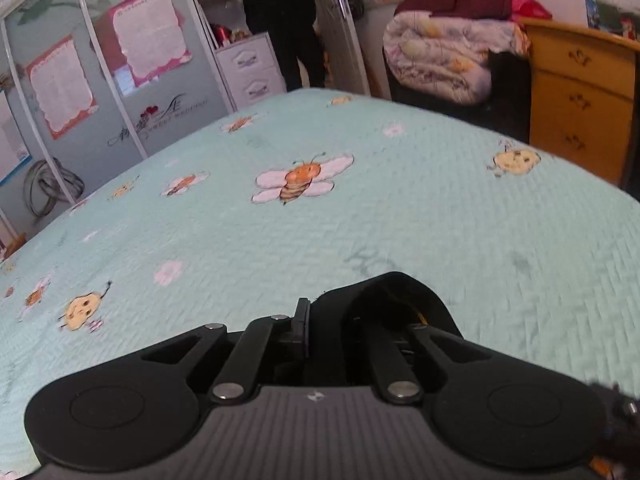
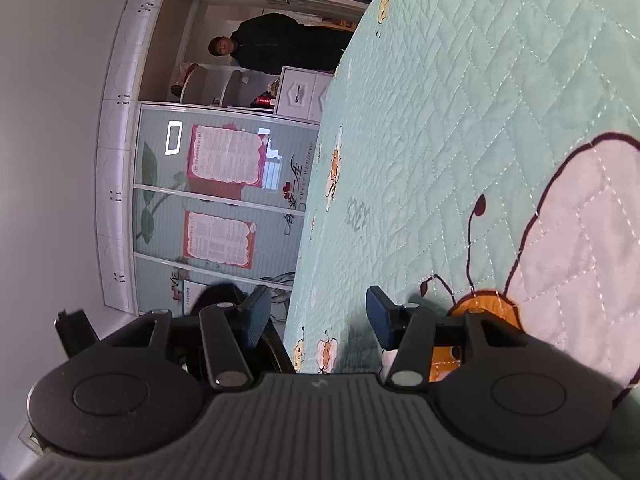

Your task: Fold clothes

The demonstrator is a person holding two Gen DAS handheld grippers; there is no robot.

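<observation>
Holding a fold of black cloth (image 1: 384, 300) at lower centre, the left gripper (image 1: 308, 320) has its fingers clenched on it above the bed (image 1: 360, 220). The right gripper (image 2: 318, 312) gapes, released. How much is folded cannot be told.

My left hand-held gripper (image 1: 316, 316) hangs low over the near part of the bed (image 1: 360, 208), with a dark cloth (image 1: 392, 304) bunched at its fingers. Beyond the bed's far edge a person (image 1: 280, 20) stands by the wardrobe (image 1: 100, 80); to the right, bedding (image 1: 444, 52) is piled beside a dresser (image 1: 580, 96). My right hand-held gripper (image 2: 318, 316) is rolled sideways at the bed's edge, its fingers apart.
</observation>
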